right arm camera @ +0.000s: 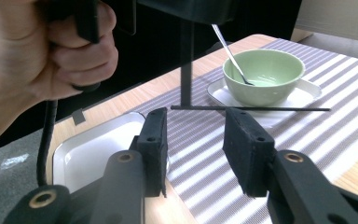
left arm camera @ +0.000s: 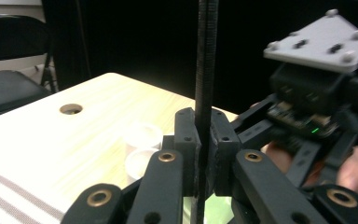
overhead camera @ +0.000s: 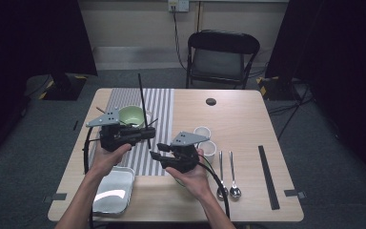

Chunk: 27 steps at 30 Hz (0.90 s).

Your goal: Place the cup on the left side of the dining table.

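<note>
Chopstick (left arm camera: 205, 70) upright between left tool (left arm camera: 204, 154)

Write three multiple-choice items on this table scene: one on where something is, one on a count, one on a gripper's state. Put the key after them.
1. Where does the green bowl stand?
A. on a white plate on the striped mat
B. in the metal tray
C. on the chair

2. How many spoons lie side by side on the bare wood at the right of the table?
A. one
B. two
C. four

3. How does the left gripper stand?
A. wide open with nothing between its jaws
B. shut on a thin black stick
C. shut on a white cup

Key:
1 A: in the right gripper view the bowl rests on a white plate on the striped mat.
2 B: the high view shows two spoons next to each other.
3 B: in the left gripper view both pads press on the upright black stick.
</note>
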Each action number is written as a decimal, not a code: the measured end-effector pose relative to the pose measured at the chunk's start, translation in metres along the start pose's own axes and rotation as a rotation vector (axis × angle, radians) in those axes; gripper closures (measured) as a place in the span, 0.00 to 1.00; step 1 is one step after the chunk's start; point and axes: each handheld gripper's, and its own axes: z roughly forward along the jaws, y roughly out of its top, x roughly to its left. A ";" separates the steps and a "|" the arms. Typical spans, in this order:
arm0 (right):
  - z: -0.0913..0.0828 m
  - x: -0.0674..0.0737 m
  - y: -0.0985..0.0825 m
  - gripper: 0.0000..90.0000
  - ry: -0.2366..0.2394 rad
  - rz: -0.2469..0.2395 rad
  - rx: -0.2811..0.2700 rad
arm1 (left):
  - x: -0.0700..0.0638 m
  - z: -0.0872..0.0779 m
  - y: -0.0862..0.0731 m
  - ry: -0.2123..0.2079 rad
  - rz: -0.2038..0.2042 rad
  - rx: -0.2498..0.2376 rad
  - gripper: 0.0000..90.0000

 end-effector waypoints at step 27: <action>0.000 -0.006 0.067 0.96 0.055 -0.024 -0.137 | -0.005 0.016 -0.031 -0.041 0.001 0.031 0.92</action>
